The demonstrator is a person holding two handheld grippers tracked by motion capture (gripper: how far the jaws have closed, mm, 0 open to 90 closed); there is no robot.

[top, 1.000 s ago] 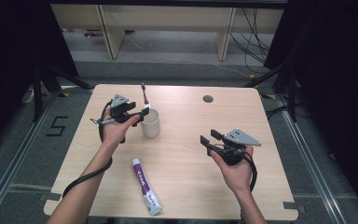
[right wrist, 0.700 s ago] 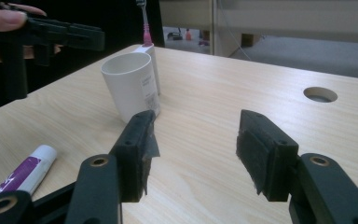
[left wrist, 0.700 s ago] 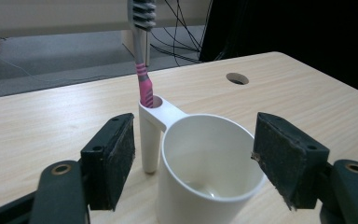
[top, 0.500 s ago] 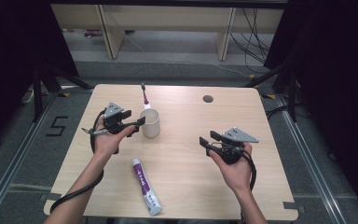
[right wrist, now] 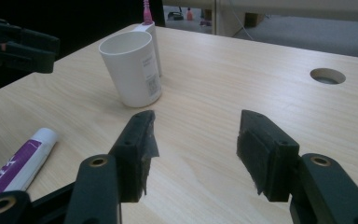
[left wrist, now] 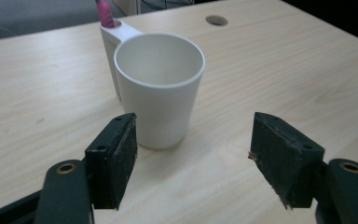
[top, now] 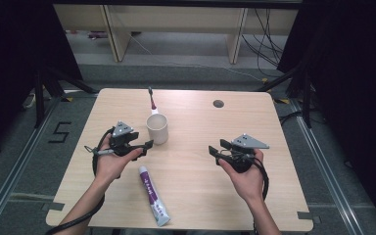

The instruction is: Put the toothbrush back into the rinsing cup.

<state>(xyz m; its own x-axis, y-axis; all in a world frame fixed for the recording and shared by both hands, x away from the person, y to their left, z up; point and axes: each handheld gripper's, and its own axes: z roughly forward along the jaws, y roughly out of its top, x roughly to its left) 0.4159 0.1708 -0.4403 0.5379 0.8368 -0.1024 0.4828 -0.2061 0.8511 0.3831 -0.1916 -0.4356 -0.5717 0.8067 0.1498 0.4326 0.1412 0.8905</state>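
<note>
A white cup (top: 157, 128) stands upright left of the table's middle, with a pink toothbrush (top: 152, 100) upright in its side holder. My left gripper (top: 144, 145) hovers just short of the cup on its near left. In the left gripper view its jaws are open with nothing between them, and the cup (left wrist: 161, 88) stands a little beyond the left gripper (left wrist: 193, 158). A purple and white toothpaste tube (top: 153, 196) lies near the front edge. My right gripper (top: 214, 152) is held open and empty over the table's right half; in the right gripper view the right gripper (right wrist: 196, 149) points toward the cup (right wrist: 131, 70).
The wooden table (top: 274, 196) has a round cable hole (top: 218, 104) at the back right. Dark curtains and stand legs flank the table, and a shelf unit and cables sit on the floor beyond it. The left gripper (right wrist: 14, 44) appears at the upper left of the right gripper view.
My left gripper has drawn back from beside the cup toward the near edge, leaving the cup standing. The right gripper has stayed where it was.
</note>
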